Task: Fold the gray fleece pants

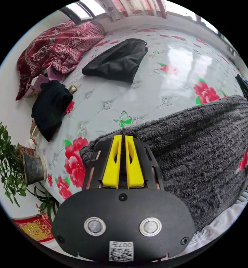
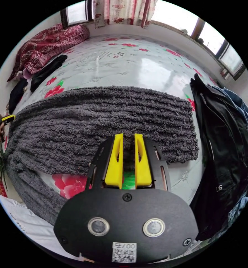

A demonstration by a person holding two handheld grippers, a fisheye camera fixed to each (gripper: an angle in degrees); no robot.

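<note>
the gray fleece pants (image 2: 101, 120) lie spread across the flowered bed (image 2: 135, 64), a black jacket (image 2: 227, 145) just beside one end. the left gripper (image 1: 123, 138) has its jaws nearly together, pinching the fleece edge; the right gripper (image 2: 128, 136) looks clamped on the near hem too. thick, soft, floppy pile — likely light but bulky, grippy rather than slick, so hems and corners are the best holds.
</note>
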